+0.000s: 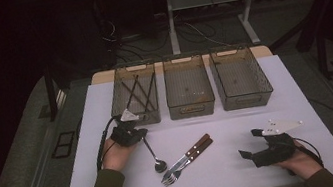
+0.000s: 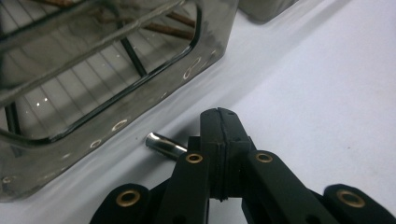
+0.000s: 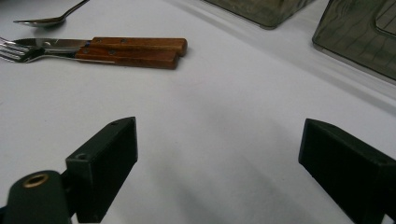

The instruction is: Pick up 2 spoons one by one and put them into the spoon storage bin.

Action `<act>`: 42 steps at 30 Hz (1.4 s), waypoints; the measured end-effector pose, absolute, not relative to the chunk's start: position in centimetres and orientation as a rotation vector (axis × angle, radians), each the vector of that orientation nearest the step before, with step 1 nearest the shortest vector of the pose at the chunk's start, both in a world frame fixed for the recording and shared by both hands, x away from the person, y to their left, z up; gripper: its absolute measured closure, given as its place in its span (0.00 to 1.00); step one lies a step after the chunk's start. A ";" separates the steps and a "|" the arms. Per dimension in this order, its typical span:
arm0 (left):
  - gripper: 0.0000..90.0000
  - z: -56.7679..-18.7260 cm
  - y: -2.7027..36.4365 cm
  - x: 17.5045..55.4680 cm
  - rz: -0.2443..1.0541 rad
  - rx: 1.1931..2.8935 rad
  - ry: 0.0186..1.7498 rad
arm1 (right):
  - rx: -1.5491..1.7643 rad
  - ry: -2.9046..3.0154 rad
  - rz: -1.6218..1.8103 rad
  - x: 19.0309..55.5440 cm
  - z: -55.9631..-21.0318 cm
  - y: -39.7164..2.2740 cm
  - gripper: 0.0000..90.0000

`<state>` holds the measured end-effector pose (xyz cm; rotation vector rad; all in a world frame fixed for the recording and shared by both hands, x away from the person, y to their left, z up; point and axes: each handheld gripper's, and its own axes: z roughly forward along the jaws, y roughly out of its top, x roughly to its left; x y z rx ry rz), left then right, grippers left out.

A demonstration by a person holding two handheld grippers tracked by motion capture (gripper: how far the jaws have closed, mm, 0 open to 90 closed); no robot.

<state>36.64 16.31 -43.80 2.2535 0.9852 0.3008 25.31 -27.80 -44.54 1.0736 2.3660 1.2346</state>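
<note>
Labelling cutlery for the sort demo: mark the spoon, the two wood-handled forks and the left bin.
spoon [image 1: 159,165], high view, on its bowl.
wood-handled forks [image 3: 135,49], right gripper view, on the handles.
left bin [image 1: 119,88], high view, on its left wall.

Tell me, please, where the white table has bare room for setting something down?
Free: the white table between the right smoky plastic bin and the right hand-held gripper, and the strip left of the left bin. Crowded: front centre, around the metal spoon and two wooden-handled forks.
</note>
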 end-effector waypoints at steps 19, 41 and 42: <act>1.00 -43.7 15.6 36.4 0.352 2.341 0.954 | 1.074 2.367 1.232 25.4 -44.6 -27.8 0.13; 1.00 -43.3 17.2 34.5 0.332 2.402 0.940 | 1.080 2.367 1.228 25.4 -44.6 -27.7 0.13; 1.00 -43.3 17.3 34.4 0.332 2.403 0.938 | 1.080 2.366 1.228 25.4 -44.6 -27.7 0.13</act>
